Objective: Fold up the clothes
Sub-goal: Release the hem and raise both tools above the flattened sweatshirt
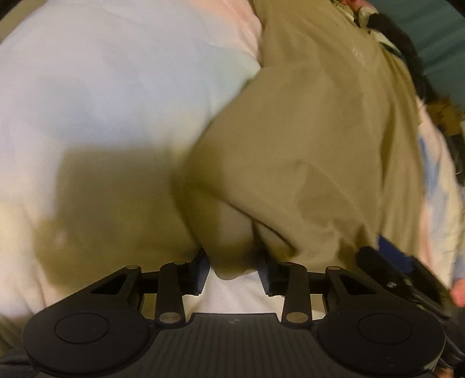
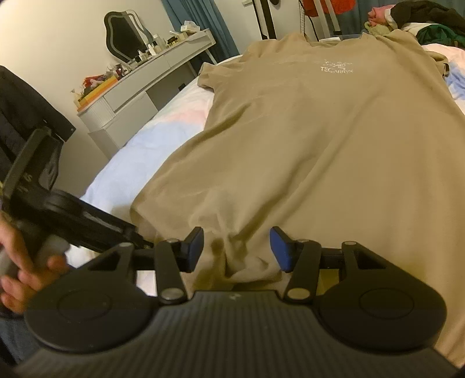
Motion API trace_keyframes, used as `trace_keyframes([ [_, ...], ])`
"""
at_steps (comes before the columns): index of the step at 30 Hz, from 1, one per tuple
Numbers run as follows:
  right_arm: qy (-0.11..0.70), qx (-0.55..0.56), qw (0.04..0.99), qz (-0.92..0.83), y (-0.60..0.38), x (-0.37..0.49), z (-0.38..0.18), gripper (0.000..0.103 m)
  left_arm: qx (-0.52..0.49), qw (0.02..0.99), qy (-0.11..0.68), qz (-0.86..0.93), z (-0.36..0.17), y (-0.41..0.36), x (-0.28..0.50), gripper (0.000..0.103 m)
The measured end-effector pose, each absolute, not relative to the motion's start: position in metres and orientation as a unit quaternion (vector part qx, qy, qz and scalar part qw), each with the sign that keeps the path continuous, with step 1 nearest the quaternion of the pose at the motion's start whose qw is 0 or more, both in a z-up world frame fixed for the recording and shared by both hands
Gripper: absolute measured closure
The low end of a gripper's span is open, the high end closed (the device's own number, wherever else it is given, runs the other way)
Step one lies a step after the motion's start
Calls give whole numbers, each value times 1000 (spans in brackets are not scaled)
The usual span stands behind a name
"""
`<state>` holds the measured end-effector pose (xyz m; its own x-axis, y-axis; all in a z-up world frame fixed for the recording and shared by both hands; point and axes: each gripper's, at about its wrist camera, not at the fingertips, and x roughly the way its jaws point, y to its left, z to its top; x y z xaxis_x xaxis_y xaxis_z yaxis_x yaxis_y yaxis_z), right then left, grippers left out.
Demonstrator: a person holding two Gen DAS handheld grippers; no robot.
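A tan T-shirt [image 2: 305, 139] with a small white chest logo lies spread on the bed, collar at the far end. In the left wrist view the shirt [image 1: 305, 139] has its hem corner bunched between the blue pads of my left gripper [image 1: 234, 266], which is partly closed on that fold. In the right wrist view my right gripper [image 2: 237, 250] stands open with the shirt's near hem bunched between its blue pads [image 2: 280, 250], not squeezed. The left gripper [image 2: 72, 215] shows at the left, held by a hand.
The bed has a white and pale blue sheet [image 2: 139, 151]. A grey dressing table [image 2: 151, 84] with a mirror and bottles stands by the wall at the left. A pile of dark clothes [image 2: 427, 23] lies at the bed's far right.
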<state>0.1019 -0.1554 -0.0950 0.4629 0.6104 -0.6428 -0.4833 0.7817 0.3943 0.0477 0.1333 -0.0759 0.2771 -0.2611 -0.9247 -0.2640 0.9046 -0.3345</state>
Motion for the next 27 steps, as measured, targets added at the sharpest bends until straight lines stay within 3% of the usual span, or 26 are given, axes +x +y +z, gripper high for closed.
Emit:
trace_keyframes([
  [2, 411, 79, 852, 315, -156, 104, -98, 50, -209, 775, 596, -5, -71, 131, 47, 75],
  [3, 413, 79, 852, 313, -156, 105, -99, 50, -211, 775, 596, -14, -66, 136, 47, 88],
  [4, 412, 78, 853, 311, -156, 106, -99, 50, -215, 773, 596, -24, -61, 142, 46, 93],
  [13, 381, 66, 863, 326, -150, 103, -85, 49, -212, 760, 610, -71, 21, 202, 20, 97],
  [20, 377, 66, 863, 330, -150, 100, -80, 49, -174, 732, 656, -57, 0, 197, -2, 95],
  [21, 380, 66, 863, 326, -151, 100, -81, 49, -169, 734, 655, -56, 1, 196, -3, 92],
  [23, 384, 68, 865, 316, -153, 101, -83, 49, -162, 741, 649, -54, 3, 194, 1, 72],
  [24, 384, 69, 867, 310, -154, 102, -83, 49, -161, 745, 645, -53, 4, 193, 7, 55],
  [25, 383, 70, 870, 303, -155, 102, -82, 49, -160, 749, 641, -51, 5, 191, 13, 45],
  [27, 377, 72, 877, 288, -158, 104, -81, 49, -168, 759, 627, -54, 9, 200, 21, 36],
])
